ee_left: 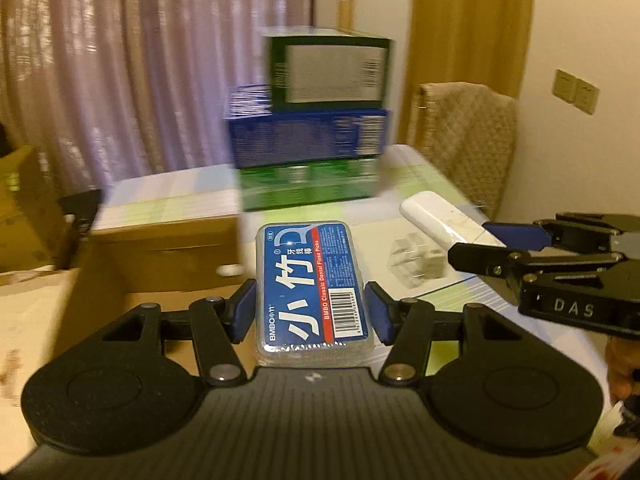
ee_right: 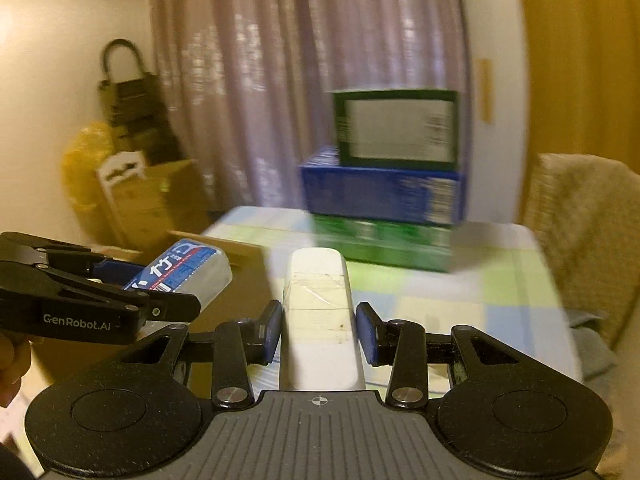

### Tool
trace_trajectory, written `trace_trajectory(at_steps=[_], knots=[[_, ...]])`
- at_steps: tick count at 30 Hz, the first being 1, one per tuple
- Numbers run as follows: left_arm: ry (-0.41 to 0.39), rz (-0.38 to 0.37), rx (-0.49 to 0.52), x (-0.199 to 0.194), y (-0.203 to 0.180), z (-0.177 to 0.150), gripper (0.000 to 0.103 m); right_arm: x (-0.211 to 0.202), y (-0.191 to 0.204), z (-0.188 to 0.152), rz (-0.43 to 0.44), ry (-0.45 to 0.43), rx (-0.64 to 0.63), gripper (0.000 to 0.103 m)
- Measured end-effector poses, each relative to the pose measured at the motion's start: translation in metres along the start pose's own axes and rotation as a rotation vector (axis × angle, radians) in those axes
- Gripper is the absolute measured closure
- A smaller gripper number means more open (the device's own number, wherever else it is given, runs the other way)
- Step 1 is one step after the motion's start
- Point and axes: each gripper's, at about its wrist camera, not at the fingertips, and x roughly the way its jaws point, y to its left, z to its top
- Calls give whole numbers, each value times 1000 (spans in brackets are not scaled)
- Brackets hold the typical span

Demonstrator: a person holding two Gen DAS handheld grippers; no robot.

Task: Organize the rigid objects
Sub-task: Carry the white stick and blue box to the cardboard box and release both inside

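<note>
My left gripper (ee_left: 312, 310) is shut on a blue dental floss pick box (ee_left: 314, 288) and holds it above the table's left edge; the box also shows in the right wrist view (ee_right: 184, 270). My right gripper (ee_right: 320, 330) is shut on a white remote-like bar (ee_right: 320, 320) and holds it over the table; the bar also shows in the left wrist view (ee_left: 440, 216), with the right gripper (ee_left: 520, 240) at the right. A stack of three boxes stands at the table's far side: dark green box (ee_left: 328, 70) on a blue box (ee_left: 308, 136) on a green box (ee_left: 310, 184).
A clear plastic cube (ee_left: 416, 258) lies on the checked tablecloth (ee_left: 460, 300). A brown cardboard box (ee_left: 168, 248) stands left of the table. A chair with a quilted cover (ee_left: 468, 136) stands at the far right. More cartons and a yellow bag (ee_right: 88, 168) are by the curtain.
</note>
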Motion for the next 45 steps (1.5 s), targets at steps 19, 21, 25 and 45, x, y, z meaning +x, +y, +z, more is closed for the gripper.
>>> trace_trajectory(at_steps=[19, 21, 25, 45], knots=[[106, 140, -88, -25, 149, -68, 50, 110, 131, -9, 163, 155, -55, 66], [111, 137, -90, -21, 152, -72, 50, 113, 135, -12, 161, 161, -61, 66], [115, 133, -93, -15, 155, -75, 50, 123, 138, -15, 157, 174, -62, 66], [97, 143, -105, -10, 155, -70, 55, 117, 126, -10, 149, 123, -18, 41]])
